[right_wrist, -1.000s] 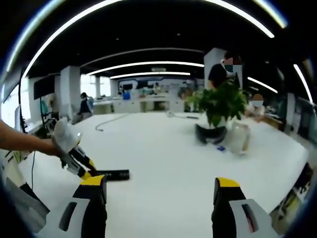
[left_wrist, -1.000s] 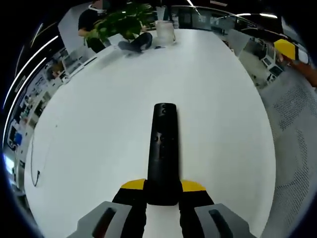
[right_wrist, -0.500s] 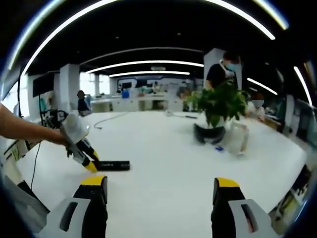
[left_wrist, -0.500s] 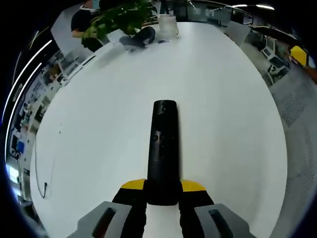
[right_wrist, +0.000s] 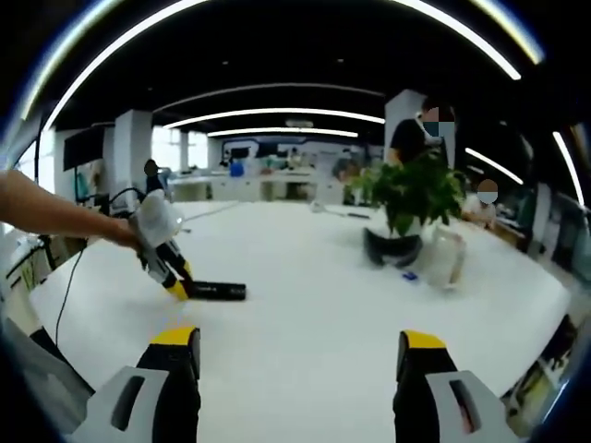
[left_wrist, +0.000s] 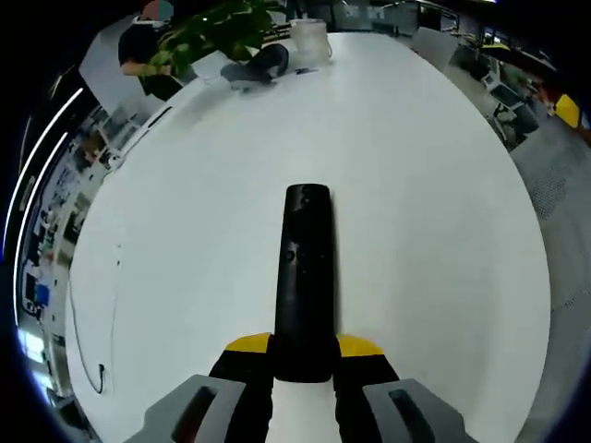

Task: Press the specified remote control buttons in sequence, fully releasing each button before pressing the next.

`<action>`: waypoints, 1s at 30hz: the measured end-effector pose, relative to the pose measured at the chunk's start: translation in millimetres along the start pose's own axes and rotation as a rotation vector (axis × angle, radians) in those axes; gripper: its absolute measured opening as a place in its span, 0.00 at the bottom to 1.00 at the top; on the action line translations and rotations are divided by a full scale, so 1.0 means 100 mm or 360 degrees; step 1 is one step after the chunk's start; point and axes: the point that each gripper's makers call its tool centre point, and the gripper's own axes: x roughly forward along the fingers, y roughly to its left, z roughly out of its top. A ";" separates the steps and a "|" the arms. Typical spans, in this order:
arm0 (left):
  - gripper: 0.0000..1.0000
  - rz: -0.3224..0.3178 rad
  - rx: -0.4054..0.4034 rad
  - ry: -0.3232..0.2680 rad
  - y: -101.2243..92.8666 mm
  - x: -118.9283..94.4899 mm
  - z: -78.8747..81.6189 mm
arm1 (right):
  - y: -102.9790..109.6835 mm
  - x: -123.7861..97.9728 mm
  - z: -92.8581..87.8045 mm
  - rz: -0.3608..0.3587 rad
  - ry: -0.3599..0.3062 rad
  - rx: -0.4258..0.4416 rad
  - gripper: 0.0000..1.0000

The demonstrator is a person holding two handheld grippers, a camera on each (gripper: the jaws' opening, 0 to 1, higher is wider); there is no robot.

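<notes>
Left gripper view: we see the left gripper point(left_wrist: 303, 355) pinching the near end of the black remote control point(left_wrist: 305, 277), which runs straight ahead from the jaws over the white table point(left_wrist: 434, 231). In the right gripper view, the right gripper point(right_wrist: 300, 365) is spread wide with nothing between its jaws; remote point(right_wrist: 214, 292) and left gripper point(right_wrist: 172, 277) lie ahead-left, a potted plant point(right_wrist: 411, 198) ahead-right.

1. Long black remote control point(left_wrist: 305, 277) is lying on the white table point(left_wrist: 425, 231), near end sitting between left gripper point(left_wrist: 304, 355) jaws.
2. Leafy green potted plant point(right_wrist: 413, 198) is standing far behind, clear jar point(right_wrist: 446, 256) just beside it.
</notes>
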 end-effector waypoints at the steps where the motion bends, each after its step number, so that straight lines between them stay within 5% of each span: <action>1: 0.23 -0.0002 0.0015 0.0011 0.01 0.01 -0.01 | 0.00 0.00 0.00 -0.0001 0.0002 0.0001 0.87; 15: 0.24 -0.0067 0.0033 0.0010 0.03 0.02 0.02 | 0.00 0.01 -0.02 -0.0001 0.0016 -0.0001 0.86; 18: 0.40 0.0159 -0.0095 0.0039 0.21 -0.02 -0.01 | 0.00 0.00 0.00 0.0001 0.0005 -0.0003 0.86; 20: 0.45 0.0173 -0.0061 0.0011 0.21 -0.02 -0.01 | -0.01 0.00 0.00 -0.0004 -0.0001 0.0000 0.86; 26: 0.52 0.0312 -0.0318 -0.0022 0.28 -0.06 -0.07 | -0.02 -0.01 0.03 -0.0005 -0.0023 0.0004 0.87; 30: 0.78 0.0299 -0.0625 -0.0153 0.26 -0.09 -0.08 | -0.02 -0.02 0.03 0.0000 -0.0030 0.0014 0.87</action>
